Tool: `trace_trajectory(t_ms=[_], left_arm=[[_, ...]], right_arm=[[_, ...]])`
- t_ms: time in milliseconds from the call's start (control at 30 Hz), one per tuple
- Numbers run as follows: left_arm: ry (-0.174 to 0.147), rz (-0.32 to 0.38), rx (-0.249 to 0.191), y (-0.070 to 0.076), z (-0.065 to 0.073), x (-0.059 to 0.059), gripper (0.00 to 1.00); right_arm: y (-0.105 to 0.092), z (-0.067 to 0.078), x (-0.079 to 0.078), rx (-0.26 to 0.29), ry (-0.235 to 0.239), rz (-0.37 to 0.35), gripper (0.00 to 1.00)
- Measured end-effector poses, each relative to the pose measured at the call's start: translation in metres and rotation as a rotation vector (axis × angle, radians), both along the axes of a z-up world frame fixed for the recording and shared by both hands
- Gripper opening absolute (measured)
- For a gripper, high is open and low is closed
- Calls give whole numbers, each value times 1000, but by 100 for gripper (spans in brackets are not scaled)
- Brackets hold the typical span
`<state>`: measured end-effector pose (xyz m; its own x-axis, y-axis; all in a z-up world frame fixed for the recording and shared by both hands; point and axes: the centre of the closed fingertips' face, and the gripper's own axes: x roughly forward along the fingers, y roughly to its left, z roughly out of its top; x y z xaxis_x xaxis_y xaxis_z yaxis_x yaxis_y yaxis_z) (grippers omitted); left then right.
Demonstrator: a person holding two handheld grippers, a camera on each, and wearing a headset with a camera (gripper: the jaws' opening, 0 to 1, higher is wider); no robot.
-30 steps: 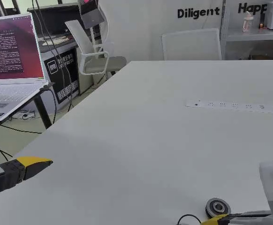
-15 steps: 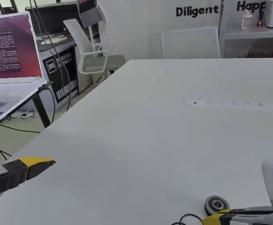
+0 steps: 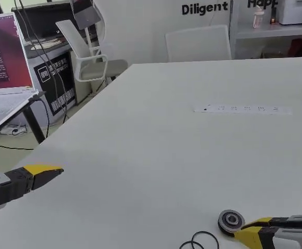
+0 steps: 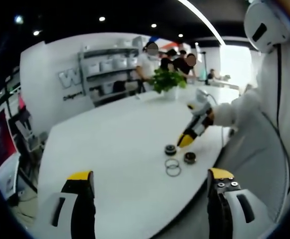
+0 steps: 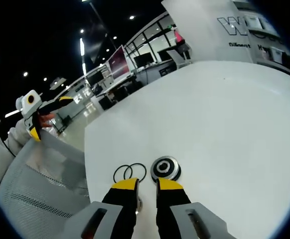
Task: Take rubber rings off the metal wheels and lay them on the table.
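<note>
A metal wheel (image 3: 230, 220) lies flat near the table's front edge, also seen as a dark disc (image 5: 165, 168). Two loose black rubber rings (image 3: 200, 242) overlap just left of it on the table (image 3: 166, 145). My right gripper (image 3: 247, 234) lies low beside the wheel. Its tips (image 5: 147, 185) stand a narrow gap apart, just short of the wheel and the rings (image 5: 130, 173), with nothing between them. A second wheel (image 4: 189, 158) sits next to the rings (image 4: 172, 167) and the first wheel (image 4: 170, 149). My left gripper (image 4: 150, 175) is wide open, off the table's left edge (image 3: 42, 174).
A white power strip (image 3: 242, 109) lies across the table's far right part. Left of the table stand a laptop (image 3: 3, 57) on a stand and an office chair (image 3: 88, 57). A white chair (image 3: 197, 44) and shelves are behind the far edge.
The head camera has swung, so the whole scene sits further left and both rings now show. The grippers and the wheel have hardly moved on the table.
</note>
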<state>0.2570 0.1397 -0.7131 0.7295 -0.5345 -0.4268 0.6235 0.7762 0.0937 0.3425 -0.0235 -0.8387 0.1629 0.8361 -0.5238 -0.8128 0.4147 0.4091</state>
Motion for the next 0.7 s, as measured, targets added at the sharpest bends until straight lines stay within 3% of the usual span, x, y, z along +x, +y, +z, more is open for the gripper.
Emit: trace_trajectory(t_ms=[367, 700], left_arm=[[-23, -131, 23, -26, 11, 18, 92], [-21, -288, 56, -65, 11, 41, 89]], right_arm=[[-6, -2, 12, -18, -120, -13, 23], [-7, -3, 16, -11, -148, -2, 26]])
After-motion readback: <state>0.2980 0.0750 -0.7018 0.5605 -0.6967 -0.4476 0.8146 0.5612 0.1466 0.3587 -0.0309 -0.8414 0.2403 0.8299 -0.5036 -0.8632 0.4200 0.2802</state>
